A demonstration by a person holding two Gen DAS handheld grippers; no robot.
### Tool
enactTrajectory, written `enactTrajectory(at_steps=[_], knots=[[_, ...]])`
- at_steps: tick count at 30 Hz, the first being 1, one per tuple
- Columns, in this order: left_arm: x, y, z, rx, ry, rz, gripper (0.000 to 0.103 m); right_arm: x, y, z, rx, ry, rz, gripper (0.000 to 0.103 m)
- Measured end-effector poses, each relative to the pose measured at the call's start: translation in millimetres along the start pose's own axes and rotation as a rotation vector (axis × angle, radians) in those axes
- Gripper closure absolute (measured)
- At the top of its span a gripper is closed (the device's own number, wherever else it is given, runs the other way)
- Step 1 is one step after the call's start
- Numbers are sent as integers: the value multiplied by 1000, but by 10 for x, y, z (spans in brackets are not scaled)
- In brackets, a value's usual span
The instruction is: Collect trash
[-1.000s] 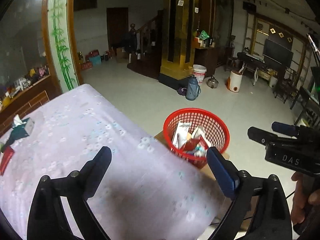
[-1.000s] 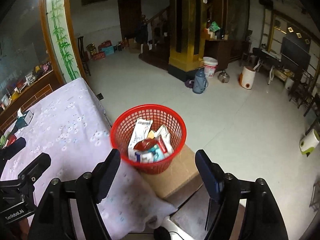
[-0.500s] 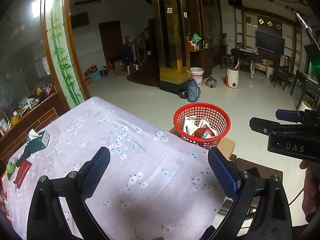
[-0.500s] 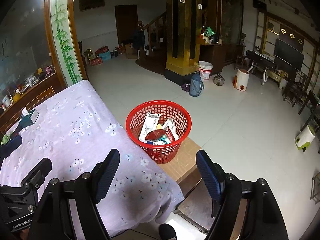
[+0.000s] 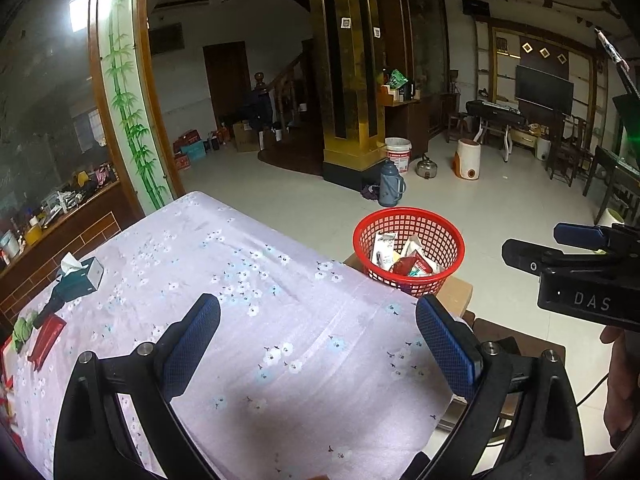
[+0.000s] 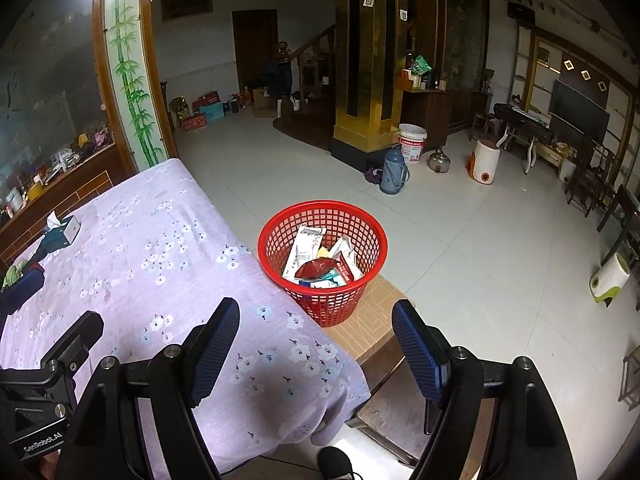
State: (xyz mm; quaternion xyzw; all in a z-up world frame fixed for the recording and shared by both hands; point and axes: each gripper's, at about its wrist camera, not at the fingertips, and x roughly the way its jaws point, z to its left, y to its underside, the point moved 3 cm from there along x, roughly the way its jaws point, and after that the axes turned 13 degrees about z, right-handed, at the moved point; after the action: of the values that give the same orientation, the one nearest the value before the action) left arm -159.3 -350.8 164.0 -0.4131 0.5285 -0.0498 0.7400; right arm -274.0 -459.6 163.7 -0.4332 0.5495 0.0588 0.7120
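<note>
A red mesh basket point(image 5: 408, 240) point(image 6: 322, 256) holding several wrappers and packets stands on a cardboard box point(image 6: 362, 332) beside the table's corner. The table wears a lilac flowered cloth point(image 5: 248, 320) point(image 6: 132, 264). My left gripper point(image 5: 318, 338) hovers open and empty over the cloth, well short of the basket. My right gripper point(image 6: 316, 338) is open and empty too, above the table's corner with the basket just beyond it. At the far left of the cloth lie a red packet point(image 5: 46, 340) and a green scrap point(image 5: 22, 328).
A teal tissue box point(image 5: 78, 280) point(image 6: 62, 232) sits on the cloth's left side. A wooden sideboard point(image 5: 60, 224) with clutter runs behind the table. Tiled floor point(image 6: 460, 240) spreads to the right, with a thermos point(image 6: 393, 172), bucket and kettle by a gold pillar point(image 6: 368, 60).
Both grippers have drawn back and risen from the basket, so it looks smaller and farther. More of the table and the things on its left have come into view.
</note>
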Motion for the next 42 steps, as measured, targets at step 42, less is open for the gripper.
enactTrajectory(at_steps=[42], knots=[[-17,-30,-10,-13,-14,-1,5,33,12,-69,-3,1,13,21]])
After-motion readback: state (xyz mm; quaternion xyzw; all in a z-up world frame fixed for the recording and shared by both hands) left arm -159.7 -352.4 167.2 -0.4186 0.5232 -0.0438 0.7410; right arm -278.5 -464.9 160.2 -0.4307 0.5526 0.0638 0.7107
